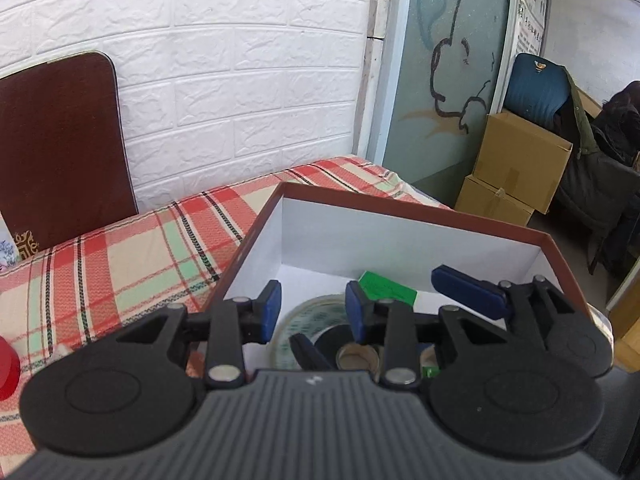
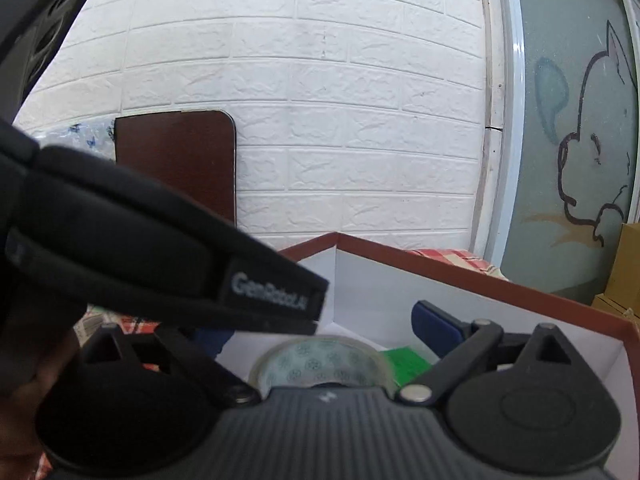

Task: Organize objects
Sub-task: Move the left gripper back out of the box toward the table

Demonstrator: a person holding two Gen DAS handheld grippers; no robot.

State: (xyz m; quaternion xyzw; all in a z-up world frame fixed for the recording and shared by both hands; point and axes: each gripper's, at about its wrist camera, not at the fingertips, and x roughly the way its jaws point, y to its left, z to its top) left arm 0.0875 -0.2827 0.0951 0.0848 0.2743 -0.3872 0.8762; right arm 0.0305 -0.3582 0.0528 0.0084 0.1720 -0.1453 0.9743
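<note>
We list, around the red-rimmed box (image 1: 420, 236) on the plaid-covered table (image 1: 120, 248): inside it, a tape roll (image 1: 316, 312), a green packet (image 1: 386, 289) and two small rolls (image 1: 356, 358). Left gripper (image 1: 314, 312) above the box, jaws apart, nothing between them. Right gripper (image 1: 468, 294) beside it; we cannot tell its jaws' state, the left device blocks that view. Behind the box: brown board (image 1: 60, 148). To its right: cardboard cartons (image 1: 516, 168).

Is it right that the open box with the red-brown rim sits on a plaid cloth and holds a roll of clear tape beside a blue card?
Not quite: the card in the box beside the tape roll is green, as the left wrist view shows. The rest stands.
</note>
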